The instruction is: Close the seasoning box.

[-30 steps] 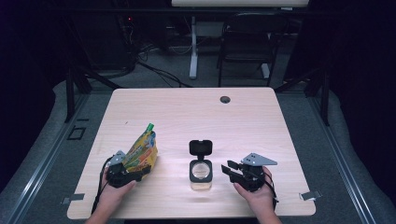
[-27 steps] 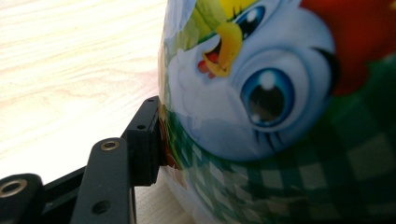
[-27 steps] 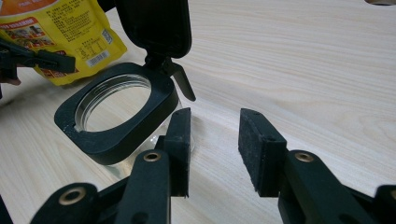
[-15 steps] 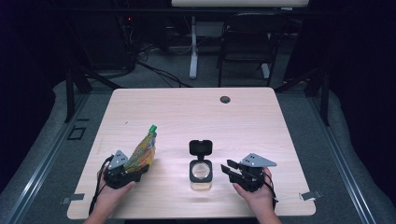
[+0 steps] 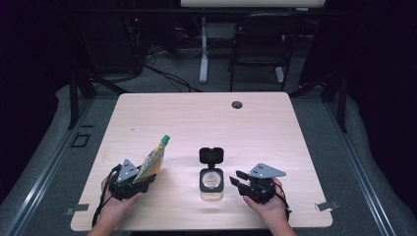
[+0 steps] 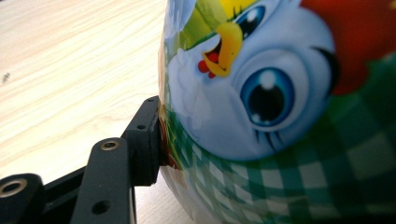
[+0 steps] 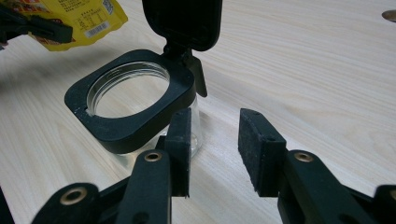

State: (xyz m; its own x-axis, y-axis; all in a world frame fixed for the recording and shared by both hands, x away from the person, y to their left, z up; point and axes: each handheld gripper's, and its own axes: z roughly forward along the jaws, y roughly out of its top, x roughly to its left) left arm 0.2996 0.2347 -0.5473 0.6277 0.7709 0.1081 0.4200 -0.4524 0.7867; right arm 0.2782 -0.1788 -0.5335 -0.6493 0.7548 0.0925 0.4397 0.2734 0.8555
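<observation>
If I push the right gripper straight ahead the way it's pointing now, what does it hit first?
Most likely the clear jar with the black square collar and flipped-open lid. The right gripper is open, and its left finger already sits beside the jar's wall; the gap itself points just past it, over bare wooden table.

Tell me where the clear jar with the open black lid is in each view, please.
High view: the jar stands at centre bottom of the table, between both grippers.
Left gripper view: not in it; the printed pouch covers the front.
Right gripper view: upper left, just beyond the open jaws.
Shared landmark: the pouch, yellow at the top left of the right gripper view.
</observation>
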